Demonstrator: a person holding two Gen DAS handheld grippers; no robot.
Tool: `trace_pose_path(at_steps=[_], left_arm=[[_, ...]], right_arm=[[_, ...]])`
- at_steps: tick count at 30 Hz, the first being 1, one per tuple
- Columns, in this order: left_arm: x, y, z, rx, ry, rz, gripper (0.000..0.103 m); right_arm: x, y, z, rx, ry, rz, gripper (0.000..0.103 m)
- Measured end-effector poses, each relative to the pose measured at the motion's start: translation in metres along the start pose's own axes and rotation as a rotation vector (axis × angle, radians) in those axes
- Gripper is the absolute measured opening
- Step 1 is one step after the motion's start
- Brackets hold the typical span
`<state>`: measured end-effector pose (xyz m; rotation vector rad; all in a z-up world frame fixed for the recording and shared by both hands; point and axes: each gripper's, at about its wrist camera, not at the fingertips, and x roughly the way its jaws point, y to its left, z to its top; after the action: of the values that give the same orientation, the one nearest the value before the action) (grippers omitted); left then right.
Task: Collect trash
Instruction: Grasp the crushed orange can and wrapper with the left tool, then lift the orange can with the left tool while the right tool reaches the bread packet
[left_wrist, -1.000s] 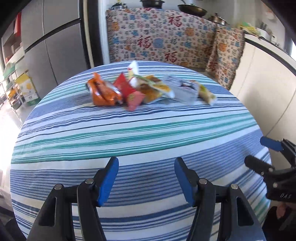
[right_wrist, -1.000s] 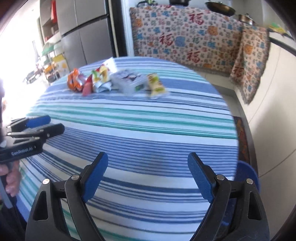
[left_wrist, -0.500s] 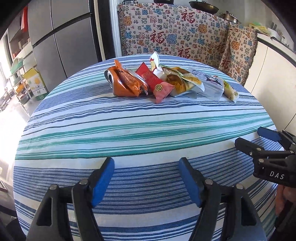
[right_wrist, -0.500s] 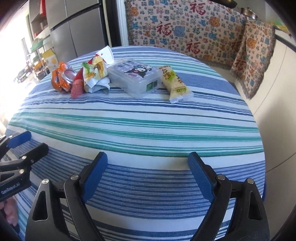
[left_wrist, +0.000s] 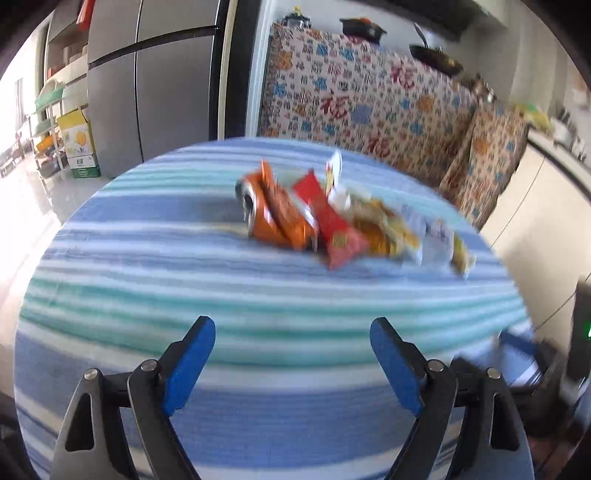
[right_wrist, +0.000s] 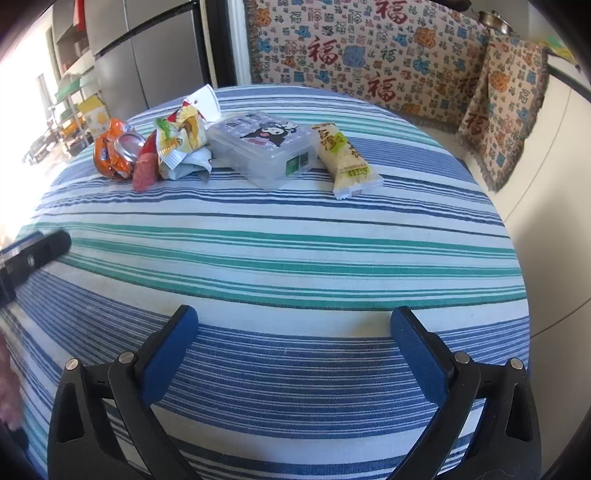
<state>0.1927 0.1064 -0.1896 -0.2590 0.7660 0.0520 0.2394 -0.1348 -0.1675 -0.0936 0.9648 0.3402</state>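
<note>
A row of trash lies at the far side of the round striped table (right_wrist: 295, 258): a crushed orange can (right_wrist: 114, 151) (left_wrist: 258, 214), a red wrapper (left_wrist: 332, 225), crumpled yellow-green wrappers (right_wrist: 181, 144), a clear plastic box (right_wrist: 266, 147) with a cartoon label, and a yellow snack packet (right_wrist: 343, 158). My left gripper (left_wrist: 291, 350) hovers over the near stripes with jaws opening and nothing between them; its view is blurred. My right gripper (right_wrist: 295, 343) hangs over the near edge, jaws opening wide, empty. The left gripper's black finger (right_wrist: 37, 251) shows at the right wrist view's left edge.
A patterned cloth (right_wrist: 369, 55) drapes furniture behind the table. A grey refrigerator (left_wrist: 155, 92) stands at the back left, with shelves and a yellow box (left_wrist: 79, 144) beside it. A cream cabinet (right_wrist: 554, 184) flanks the right side.
Both grippers' jaws have spread wider. The left gripper has moved and rolled, so the trash now sits more to the right in its blurred view. The right gripper came closer, then held still.
</note>
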Motion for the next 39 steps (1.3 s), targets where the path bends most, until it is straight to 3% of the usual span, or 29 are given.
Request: trace_pose_path(at_steps=[3, 7, 12, 14, 15, 18, 20, 28, 33, 35, 37, 39], left_arm=[[0.011, -0.006, 0.035, 0.023, -0.034, 0.003, 0.088], [0.043, -0.005, 0.063, -0.008, -0.021, 0.039, 0.088], [0.072, 0.007, 0.067, -0.068, 0.032, 0.040, 0.086], [0.074, 0.008, 0.067, -0.054, 0.036, 0.040, 0.074], [0.075, 0.008, 0.065, -0.044, 0.044, 0.035, 0.059], [0.070, 0.010, 0.061, -0.018, 0.044, 0.011, 0.052], [0.062, 0.011, 0.060, 0.010, 0.048, 0.003, 0.041], [0.002, 0.021, 0.035, 0.126, 0.121, -0.070, 0.040], [-0.026, 0.018, 0.011, 0.147, 0.134, -0.104, 0.042], [-0.024, 0.016, 0.002, 0.160, 0.138, -0.101, 0.046], [-0.016, 0.012, -0.005, 0.185, 0.135, -0.073, 0.063], [-0.007, 0.007, -0.009, 0.197, 0.126, -0.038, 0.064]], right_arm=[[0.000, 0.000, 0.000, 0.000, 0.000, 0.000, 0.102], [0.000, 0.000, 0.000, 0.000, 0.000, 0.000, 0.102], [0.000, 0.000, 0.000, 0.000, 0.000, 0.000, 0.103], [0.000, 0.000, 0.000, 0.000, 0.000, 0.000, 0.103], [0.000, 0.000, 0.000, 0.000, 0.000, -0.001, 0.102], [0.000, -0.001, 0.000, 0.000, 0.000, -0.001, 0.102], [0.000, -0.001, 0.000, 0.000, 0.000, 0.000, 0.103], [0.001, -0.001, 0.000, 0.000, 0.000, -0.001, 0.102], [0.001, -0.001, 0.000, 0.000, 0.000, -0.001, 0.102], [0.001, -0.001, 0.000, 0.000, 0.001, -0.002, 0.102], [0.001, -0.001, 0.000, 0.000, 0.000, -0.002, 0.102], [0.001, -0.001, 0.000, 0.000, 0.001, -0.002, 0.102]])
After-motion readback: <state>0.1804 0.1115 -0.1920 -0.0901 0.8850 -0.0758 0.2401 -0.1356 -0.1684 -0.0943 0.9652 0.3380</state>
